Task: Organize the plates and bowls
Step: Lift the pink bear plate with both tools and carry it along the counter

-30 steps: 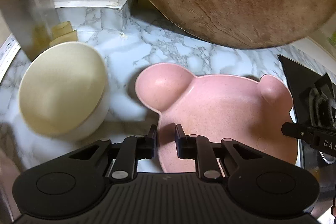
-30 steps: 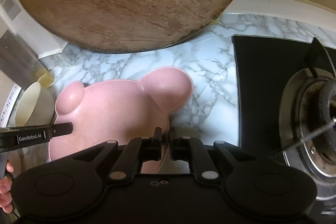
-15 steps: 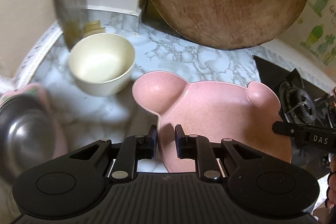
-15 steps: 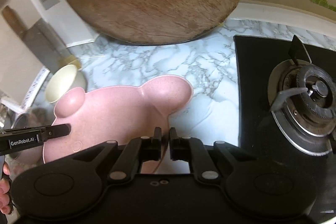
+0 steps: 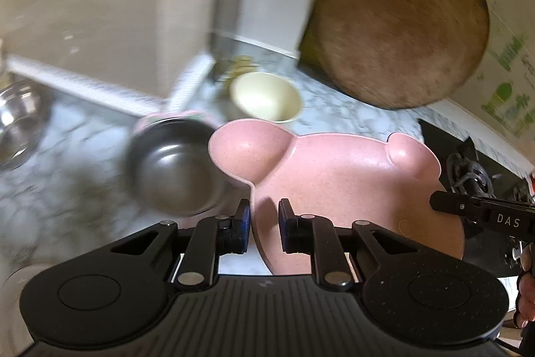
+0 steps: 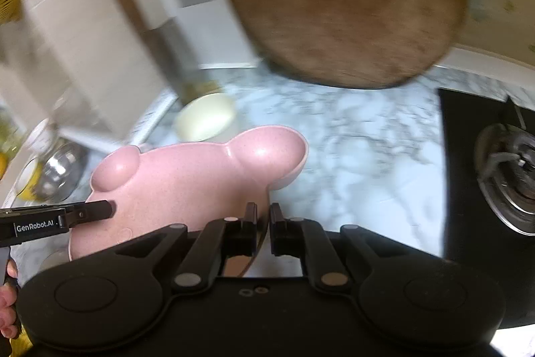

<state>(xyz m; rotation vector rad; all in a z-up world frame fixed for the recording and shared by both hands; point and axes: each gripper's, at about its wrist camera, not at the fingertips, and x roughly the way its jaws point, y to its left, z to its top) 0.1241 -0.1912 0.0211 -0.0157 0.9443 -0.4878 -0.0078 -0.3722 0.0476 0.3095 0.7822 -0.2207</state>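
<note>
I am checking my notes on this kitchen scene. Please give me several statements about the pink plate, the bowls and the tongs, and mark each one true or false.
1. Both tongs grip the pink bear-shaped plate. True: the left tongs and the right tongs each pinch its rim.
2. The cream bowl sits on the pink plate. False: it stands on the marble counter, behind the plate.
3. The round wooden board lies flat on the counter. False: it stands leaning at the back.
4. A gas burner is to the right of the plate in the right wrist view. True.
5. The dark metal bowl is full of food. False: it looks empty.
</note>
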